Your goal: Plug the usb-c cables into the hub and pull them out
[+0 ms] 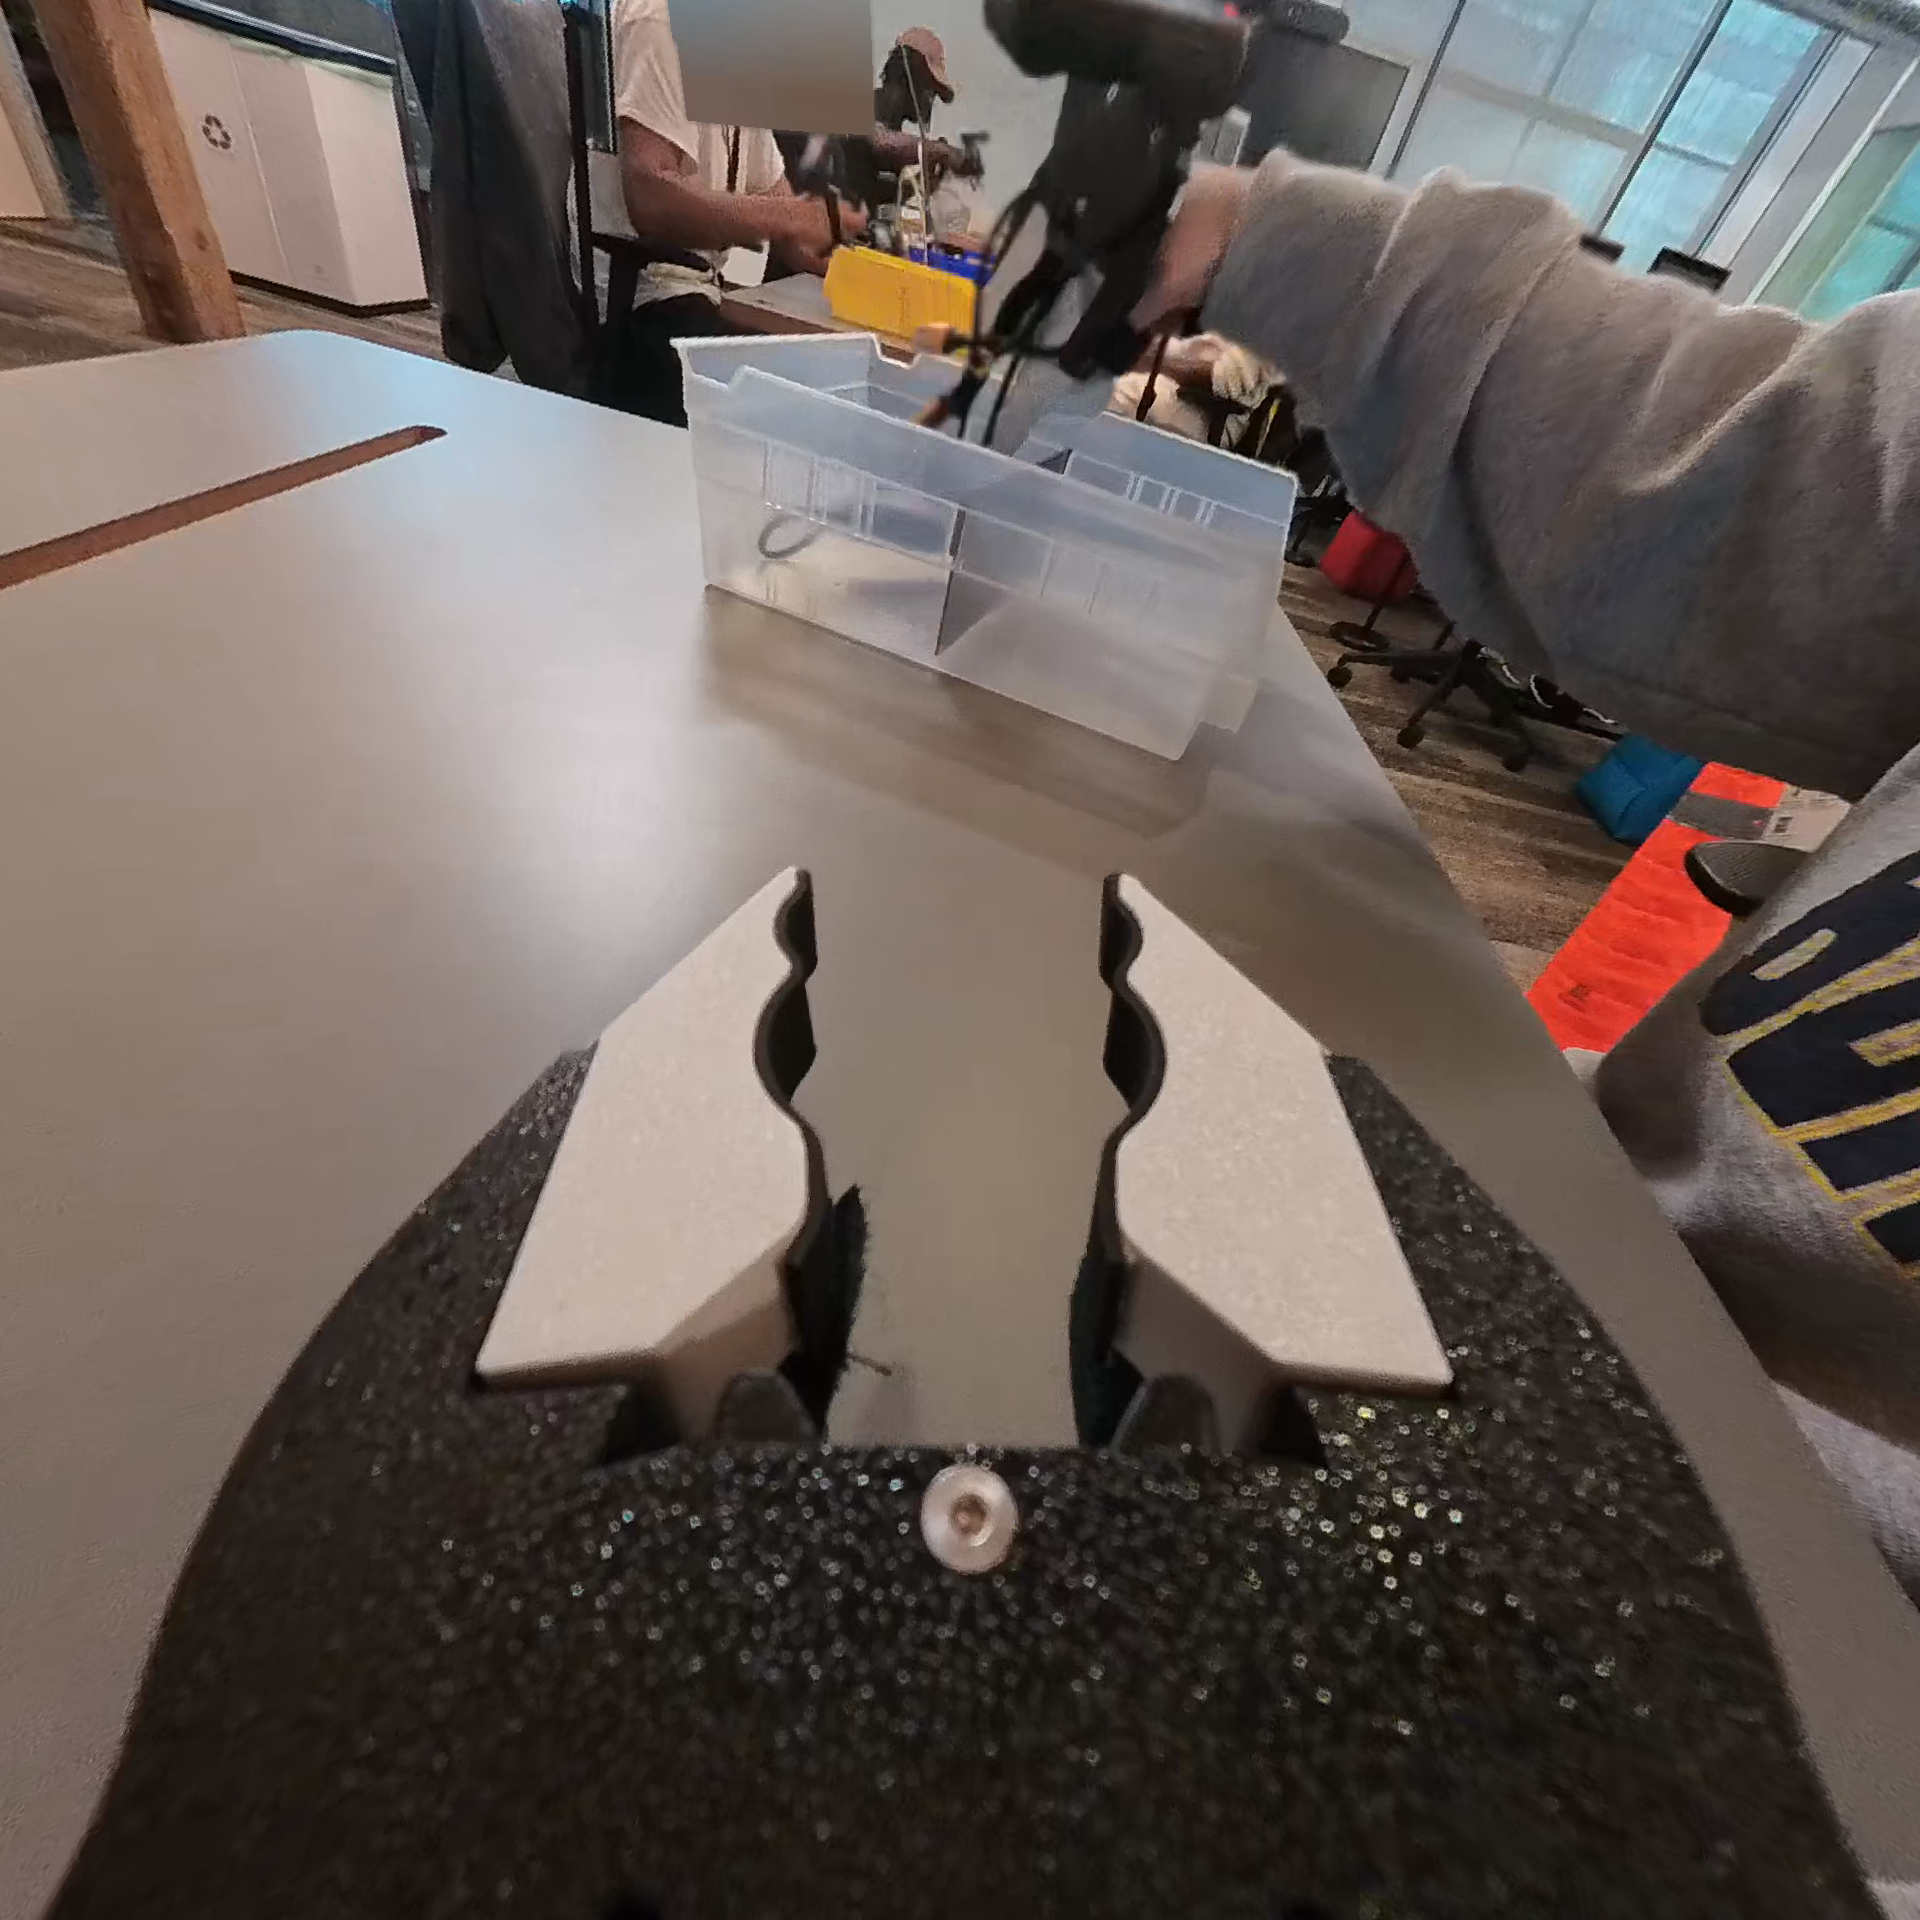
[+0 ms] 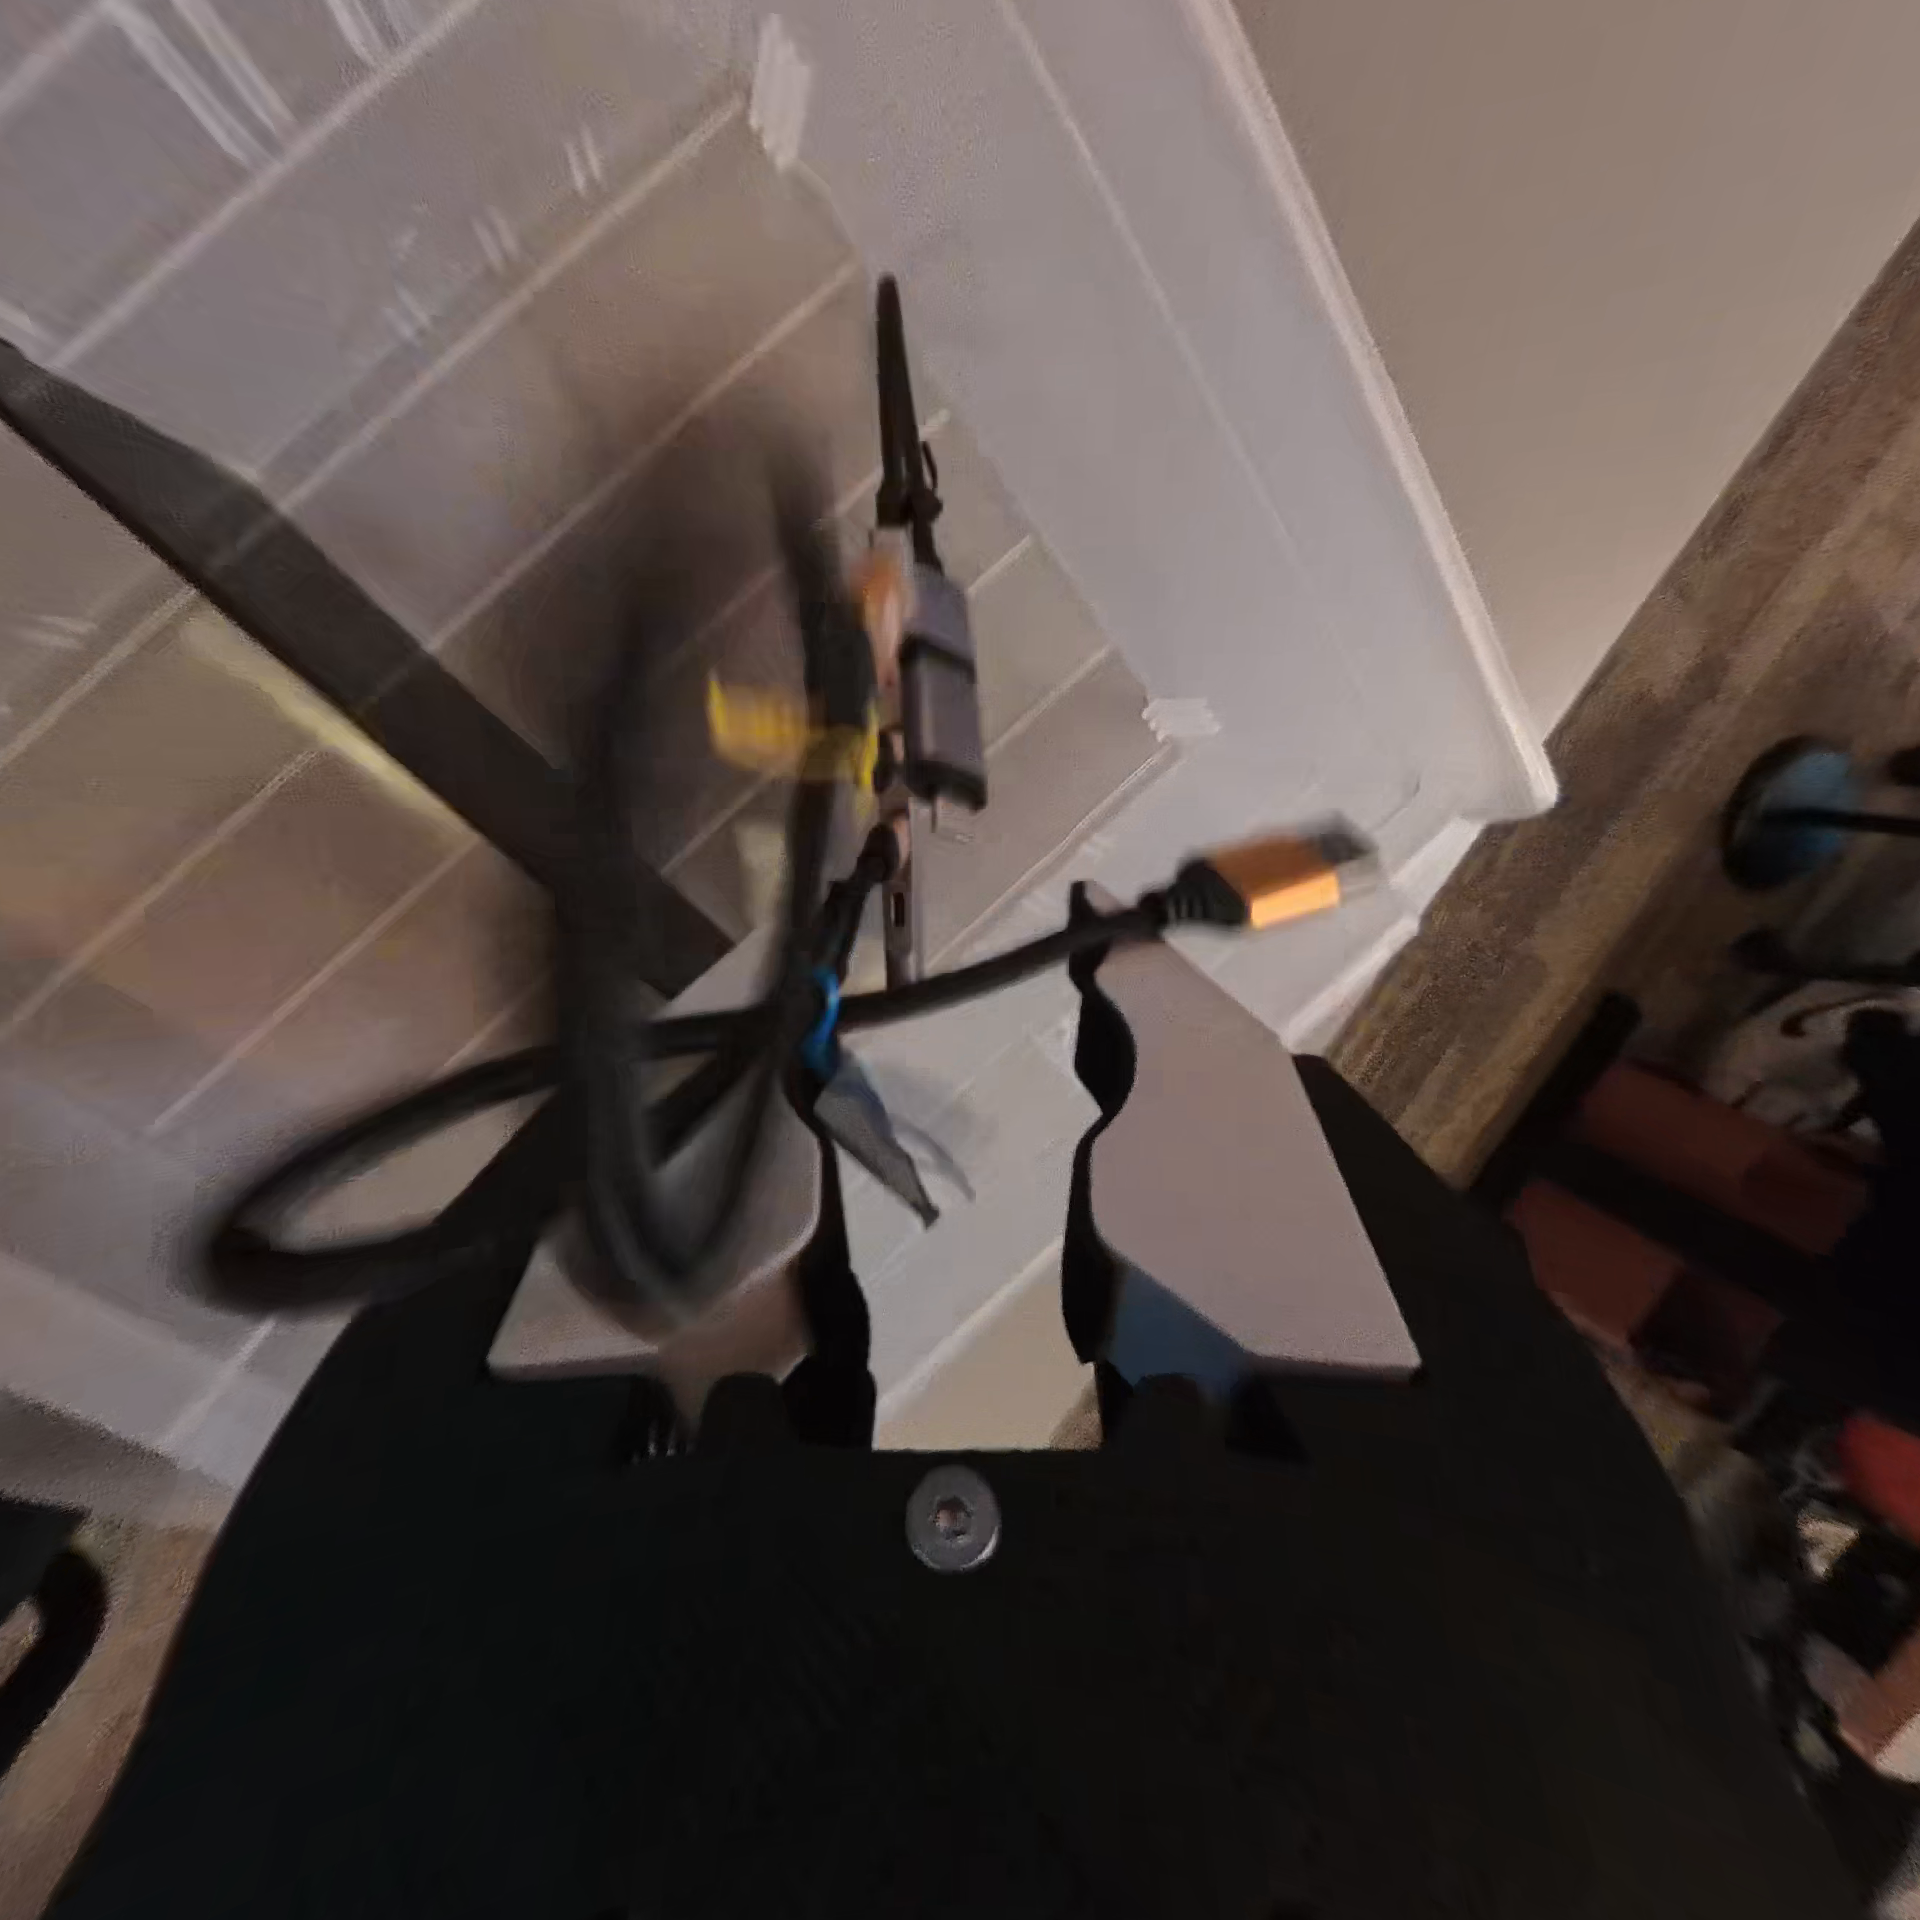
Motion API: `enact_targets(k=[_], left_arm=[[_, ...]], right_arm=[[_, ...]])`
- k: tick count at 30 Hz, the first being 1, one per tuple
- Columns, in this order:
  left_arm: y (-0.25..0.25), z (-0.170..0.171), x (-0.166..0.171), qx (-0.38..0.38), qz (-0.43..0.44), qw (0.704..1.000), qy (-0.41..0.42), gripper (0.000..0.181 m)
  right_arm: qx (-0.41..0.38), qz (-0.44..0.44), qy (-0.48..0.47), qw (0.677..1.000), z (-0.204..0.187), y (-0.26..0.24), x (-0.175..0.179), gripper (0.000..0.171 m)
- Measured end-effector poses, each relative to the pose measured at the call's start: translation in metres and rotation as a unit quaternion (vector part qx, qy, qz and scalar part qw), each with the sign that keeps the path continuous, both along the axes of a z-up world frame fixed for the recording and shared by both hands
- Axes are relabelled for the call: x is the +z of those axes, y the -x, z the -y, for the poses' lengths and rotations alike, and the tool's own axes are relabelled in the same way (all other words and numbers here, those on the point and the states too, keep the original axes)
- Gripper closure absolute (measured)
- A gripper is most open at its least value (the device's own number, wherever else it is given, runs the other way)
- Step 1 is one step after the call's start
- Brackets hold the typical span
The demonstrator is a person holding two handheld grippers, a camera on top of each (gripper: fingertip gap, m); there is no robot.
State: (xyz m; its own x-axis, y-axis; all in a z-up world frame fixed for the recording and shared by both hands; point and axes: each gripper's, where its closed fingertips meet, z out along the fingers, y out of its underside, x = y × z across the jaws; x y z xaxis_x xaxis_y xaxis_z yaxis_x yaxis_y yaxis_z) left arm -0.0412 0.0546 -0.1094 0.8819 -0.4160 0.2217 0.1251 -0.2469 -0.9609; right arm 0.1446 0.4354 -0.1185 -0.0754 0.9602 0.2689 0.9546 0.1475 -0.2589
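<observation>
My left gripper [image 1: 956, 894] is open and empty, low over the grey table [image 1: 416, 779]. In the left wrist view my right gripper [image 1: 1101, 208] is blurred above a clear plastic bin [image 1: 987, 561], with cables dangling under it. In the right wrist view my right gripper [image 2: 945, 956] points down into the bin [image 2: 1195, 364], jaws apart. A tied bundle of black cables [image 2: 623, 1143] drapes over its left finger and across the tips. An orange-shelled plug [image 2: 1288, 873] sticks out past the right fingertip. A thin grey hub [image 2: 902, 914] with a grey plug [image 2: 940, 696] hangs edge-on below.
A grey-sleeved arm [image 1: 1558, 436] reaches over the table's right edge [image 1: 1403, 790]. A dark divider [image 1: 961, 582] splits the bin. A seated person and a yellow box [image 1: 899, 296] are behind the table. Office chairs and bags lie on the floor at the right. About 45 centimetres separates my left fingertips from my right.
</observation>
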Motion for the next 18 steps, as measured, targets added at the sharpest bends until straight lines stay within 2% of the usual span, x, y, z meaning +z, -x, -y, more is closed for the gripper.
enact_targets(k=[3, 7, 9, 10, 13, 16, 18], left_arm=[[0.001, -0.002, -0.002, 0.005, -0.001, 1.000, 0.006, 0.128], [0.006, -0.005, -0.007, 0.031, -0.020, 0.999, 0.017, 0.126], [0.012, -0.008, -0.007, 0.054, -0.036, 0.998, 0.018, 0.125], [0.015, -0.009, -0.007, 0.068, -0.045, 0.996, 0.018, 0.125], [0.034, -0.012, -0.009, 0.137, -0.081, 0.987, 0.027, 0.126], [0.054, -0.011, -0.012, 0.204, -0.114, 0.972, 0.035, 0.125], [0.052, -0.011, -0.015, 0.199, -0.125, 0.971, 0.041, 0.120]], right_arm=[[-0.040, 0.066, -0.032, 0.997, -0.007, -0.028, 0.013, 0.110], [-0.103, 0.095, -0.125, 0.982, -0.009, -0.059, 0.061, 0.108], [-0.140, 0.071, -0.190, 0.969, -0.002, -0.067, 0.095, 0.111], [-0.149, 0.041, -0.219, 0.963, 0.006, -0.064, 0.111, 0.119], [-0.105, -0.104, -0.247, 0.958, 0.060, -0.016, 0.139, 0.137], [0.015, -0.273, -0.196, 0.942, 0.155, 0.068, 0.140, 0.140], [0.106, -0.373, -0.145, 0.910, 0.223, 0.124, 0.131, 0.140]])
